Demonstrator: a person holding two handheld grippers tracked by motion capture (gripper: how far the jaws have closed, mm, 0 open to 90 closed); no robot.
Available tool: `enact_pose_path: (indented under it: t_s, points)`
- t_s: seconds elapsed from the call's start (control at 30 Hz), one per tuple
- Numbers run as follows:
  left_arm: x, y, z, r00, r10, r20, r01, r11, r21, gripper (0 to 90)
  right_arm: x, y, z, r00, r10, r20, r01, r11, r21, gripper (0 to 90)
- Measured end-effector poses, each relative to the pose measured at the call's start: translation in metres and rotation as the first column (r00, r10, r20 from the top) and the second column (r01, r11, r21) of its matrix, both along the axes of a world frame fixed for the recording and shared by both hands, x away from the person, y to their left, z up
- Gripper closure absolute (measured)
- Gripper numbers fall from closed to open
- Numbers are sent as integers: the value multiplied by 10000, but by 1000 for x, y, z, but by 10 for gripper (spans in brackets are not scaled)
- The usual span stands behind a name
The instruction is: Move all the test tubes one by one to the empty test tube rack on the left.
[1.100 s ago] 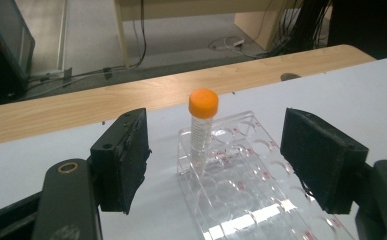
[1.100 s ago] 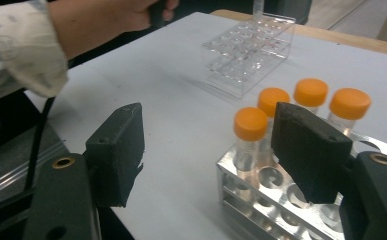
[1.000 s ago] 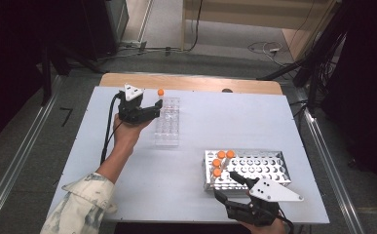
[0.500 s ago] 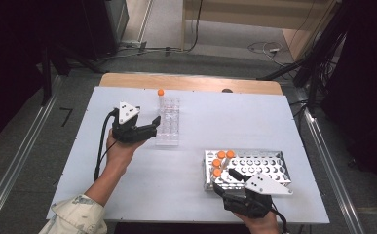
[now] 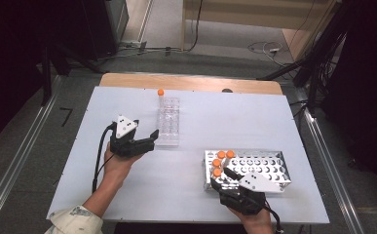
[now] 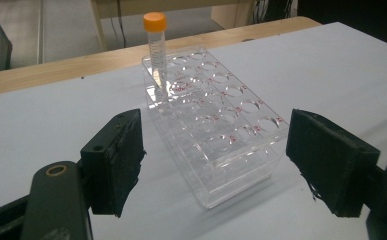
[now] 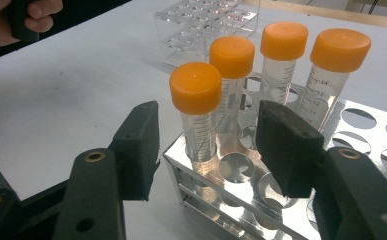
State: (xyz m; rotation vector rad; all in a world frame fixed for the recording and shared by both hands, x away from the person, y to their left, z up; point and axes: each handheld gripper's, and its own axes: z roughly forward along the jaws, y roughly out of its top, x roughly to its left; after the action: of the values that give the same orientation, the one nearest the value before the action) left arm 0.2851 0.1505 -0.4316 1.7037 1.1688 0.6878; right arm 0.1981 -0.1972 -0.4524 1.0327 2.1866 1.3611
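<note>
My right tongs [image 7: 206, 145] have just been closing around the nearest orange-capped tube [image 7: 197, 110] in the metal rack [image 5: 269, 165], pads not yet touching it. My left tongs [image 6: 213, 160] gape empty at the clear rack [image 6: 216, 135] on the desk [image 5: 215, 117].

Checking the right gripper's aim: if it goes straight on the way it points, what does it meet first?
Likely the nearest orange-capped tube at the metal rack's corner, which stands between the right gripper's open jaws.
</note>
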Motion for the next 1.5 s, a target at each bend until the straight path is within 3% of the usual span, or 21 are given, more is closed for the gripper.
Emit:
enact_pose_path:
  t_s: [0.4, 0.73, 1.13, 1.5]
  points:
    - [-8, -8, 0, 9995, -316, 10, 316, 9995, 66, 240, 2, 3, -5, 9998, -114, 130, 115, 9999, -51, 575]
    - [-12, -8, 2, 9991, -434, 36, 434, 9991, 19, 240, 2, 10, -10, 9997, -15, 244, 25, 9991, -414, 710]
    - [-15, -10, 4, 9980, -634, 85, 634, 9980, -59, 240, 0, 9, -1, 9980, 82, 620, -60, 9993, -356, 715]
    - [-24, -14, 14, 9949, -976, 247, 980, 9951, -153, 239, -8, 3, 23, 9926, 139, 1209, -148, 9999, 63, 720]
